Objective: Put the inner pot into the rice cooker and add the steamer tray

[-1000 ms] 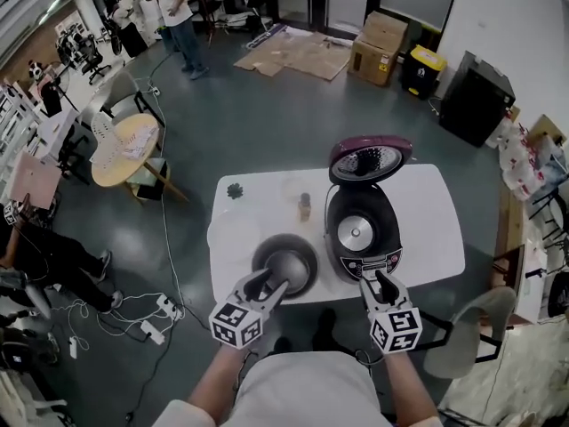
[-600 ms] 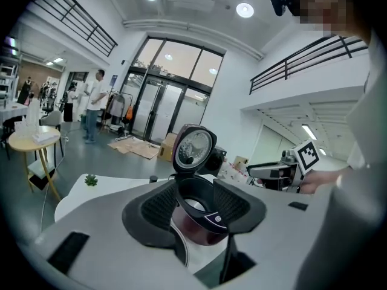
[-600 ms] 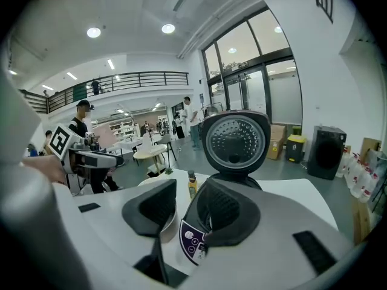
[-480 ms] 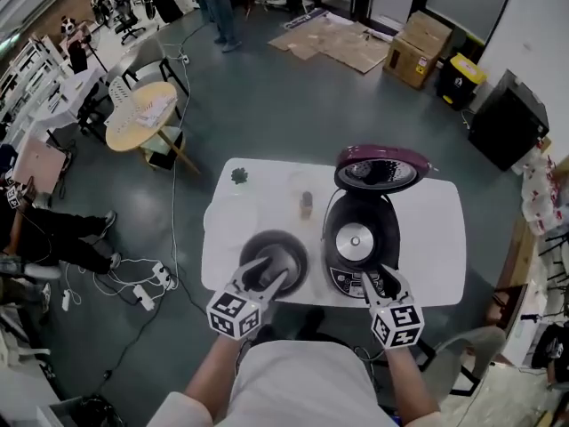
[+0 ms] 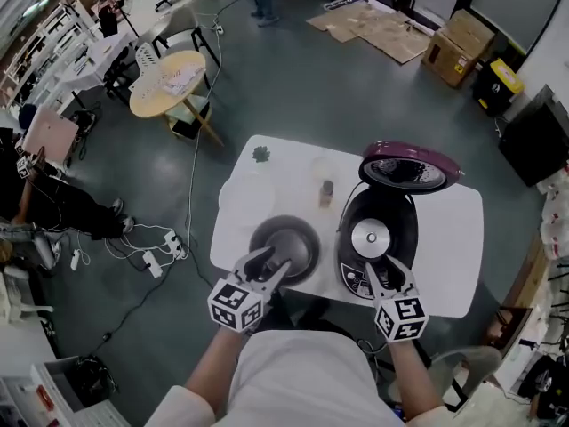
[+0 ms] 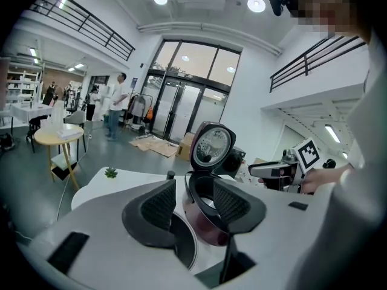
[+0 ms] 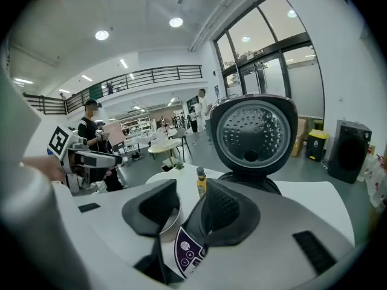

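While left tool (image 5: 269, 266) and right tool (image 5: 389, 275) gape empty, inner pot (image 5: 290, 237) upright, mouth up, beside rice cooker (image 5: 402, 230)

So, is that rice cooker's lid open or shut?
Open: the lid stands tipped back, perforated underside showing, leaving the cooker uncovered.

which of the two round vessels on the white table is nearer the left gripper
The loose grey inner pot, left of the rice cooker: the left gripper hangs by its near rim. The cooker has a raised purple lid.
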Action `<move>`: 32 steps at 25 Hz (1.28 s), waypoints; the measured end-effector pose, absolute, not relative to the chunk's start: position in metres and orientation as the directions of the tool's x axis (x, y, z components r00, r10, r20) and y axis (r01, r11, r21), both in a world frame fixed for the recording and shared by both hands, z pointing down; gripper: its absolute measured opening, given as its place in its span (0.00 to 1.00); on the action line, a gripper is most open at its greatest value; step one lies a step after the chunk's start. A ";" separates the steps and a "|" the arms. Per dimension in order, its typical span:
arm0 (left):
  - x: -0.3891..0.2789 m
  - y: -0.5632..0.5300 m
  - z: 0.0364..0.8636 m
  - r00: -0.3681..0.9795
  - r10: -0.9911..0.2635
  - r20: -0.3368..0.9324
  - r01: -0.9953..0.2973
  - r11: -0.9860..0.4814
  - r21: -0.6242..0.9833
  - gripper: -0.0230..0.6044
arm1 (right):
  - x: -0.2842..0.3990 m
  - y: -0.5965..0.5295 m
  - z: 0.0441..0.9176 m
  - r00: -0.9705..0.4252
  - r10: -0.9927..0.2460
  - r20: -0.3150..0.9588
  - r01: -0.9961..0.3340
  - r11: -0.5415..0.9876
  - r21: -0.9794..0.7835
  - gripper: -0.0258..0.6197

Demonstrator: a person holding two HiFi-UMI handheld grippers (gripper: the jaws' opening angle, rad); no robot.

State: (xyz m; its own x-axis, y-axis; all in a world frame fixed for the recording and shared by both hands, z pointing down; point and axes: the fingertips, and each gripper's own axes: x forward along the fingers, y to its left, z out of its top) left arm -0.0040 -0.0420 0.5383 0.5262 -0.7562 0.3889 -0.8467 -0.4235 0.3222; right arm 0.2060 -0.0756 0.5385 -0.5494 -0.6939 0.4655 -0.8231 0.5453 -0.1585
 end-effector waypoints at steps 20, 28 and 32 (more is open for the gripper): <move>-0.074 -0.052 0.580 0.519 -0.722 0.458 -0.851 -0.384 0.359 0.37 | 0.105 -0.081 0.578 -0.583 -0.593 0.555 -0.789 0.577 -0.210 0.30; -0.098 -0.049 0.631 0.517 -0.668 0.535 -0.855 -0.375 0.358 0.37 | 0.077 -0.072 0.629 -0.524 -0.550 0.651 -0.833 0.491 -0.255 0.30; -0.111 -0.050 0.656 0.515 -0.641 0.569 -0.857 -0.366 0.363 0.37 | 0.072 -0.070 0.657 -0.458 -0.551 0.698 -0.864 0.461 -0.203 0.30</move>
